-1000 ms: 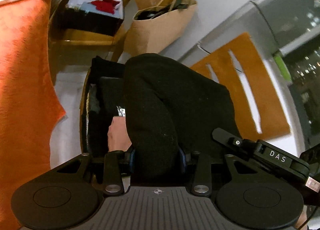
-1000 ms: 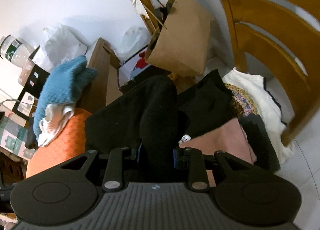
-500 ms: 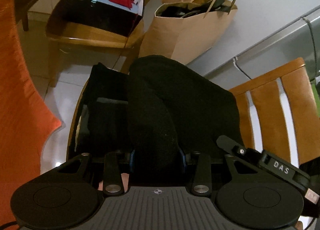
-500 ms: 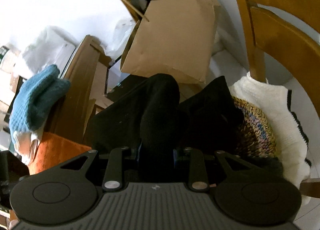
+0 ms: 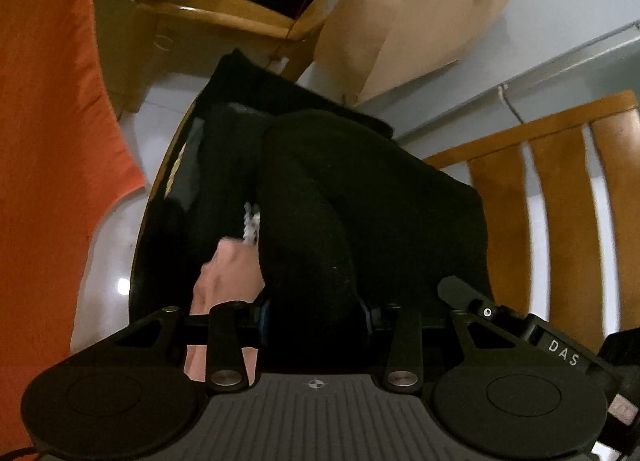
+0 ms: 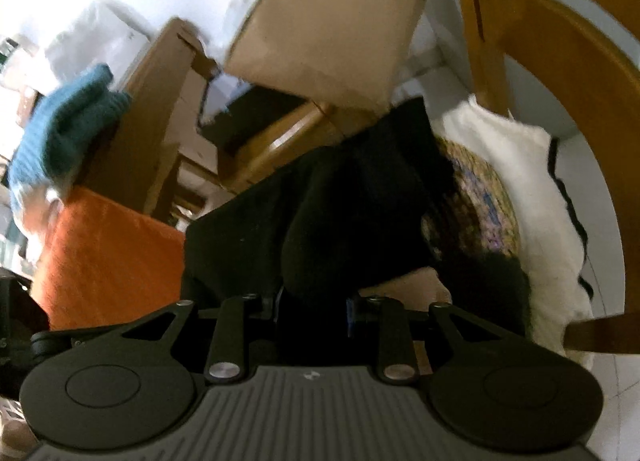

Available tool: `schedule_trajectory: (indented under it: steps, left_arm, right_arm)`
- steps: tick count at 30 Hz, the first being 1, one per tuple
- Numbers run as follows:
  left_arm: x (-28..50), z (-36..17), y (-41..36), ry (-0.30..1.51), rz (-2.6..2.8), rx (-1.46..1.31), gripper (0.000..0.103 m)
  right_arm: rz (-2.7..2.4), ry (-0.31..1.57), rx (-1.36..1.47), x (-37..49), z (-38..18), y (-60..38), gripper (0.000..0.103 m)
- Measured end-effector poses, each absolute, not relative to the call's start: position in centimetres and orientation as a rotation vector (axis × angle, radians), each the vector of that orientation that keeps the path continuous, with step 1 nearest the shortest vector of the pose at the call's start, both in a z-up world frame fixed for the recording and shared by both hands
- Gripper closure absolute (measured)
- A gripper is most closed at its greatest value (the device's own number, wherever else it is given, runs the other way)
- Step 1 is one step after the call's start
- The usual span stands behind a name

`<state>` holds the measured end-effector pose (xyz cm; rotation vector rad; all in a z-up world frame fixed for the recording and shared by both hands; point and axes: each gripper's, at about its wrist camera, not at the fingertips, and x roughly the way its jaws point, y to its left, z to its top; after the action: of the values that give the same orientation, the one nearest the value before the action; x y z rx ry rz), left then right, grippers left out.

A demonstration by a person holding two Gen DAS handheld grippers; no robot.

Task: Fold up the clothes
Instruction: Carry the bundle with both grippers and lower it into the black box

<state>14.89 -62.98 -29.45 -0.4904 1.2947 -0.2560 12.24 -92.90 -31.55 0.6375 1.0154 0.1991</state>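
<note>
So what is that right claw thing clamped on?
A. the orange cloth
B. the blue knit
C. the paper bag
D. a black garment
D: in the right wrist view the right gripper has a thick bunch of the black garment between its jaws, while the orange cloth, paper bag and blue knit lie apart from it.

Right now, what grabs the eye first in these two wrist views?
The black garment fills the middle of both views, bunched between each gripper's fingers: left gripper, its jaws opening, and right gripper. An orange cloth floods the left view's left edge. A brown paper bag stands behind, beside a wooden chair back.
</note>
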Motion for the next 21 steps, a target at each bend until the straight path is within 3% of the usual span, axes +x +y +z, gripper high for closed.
schedule_trajectory:
  steps: [6, 12, 14, 17, 21]
  left_arm:
    - [13.9, -32.4, -62.7, 1.320, -0.220, -0.446, 0.039]
    - [13.2, -28.6, -61.4, 1.268, -0.169, -0.414, 0.041]
    - [12.8, -27.1, -61.3, 1.235, -0.175, -0.386, 0.044]
    - [12.5, -25.8, -62.2, 1.199, -0.228, -0.334, 0.058]
    - [12.6, -26.7, -64.7, 1.202, -0.309, -0.237, 0.068]
  right_arm:
    - [0.188, 1.054, 0.588, 11.6, -35.6, -92.6, 0.061]
    - [0.172, 1.064, 0.549, 10.4, -32.9, -93.1, 0.057]
    - [0.163, 1.057, 0.517, 9.8, -31.2, -93.3, 0.057]
    - [0.174, 1.051, 0.472, 8.7, -29.1, -92.9, 0.058]
    - [0.220, 1.080, 0.423, 8.1, -28.3, -91.3, 0.059]
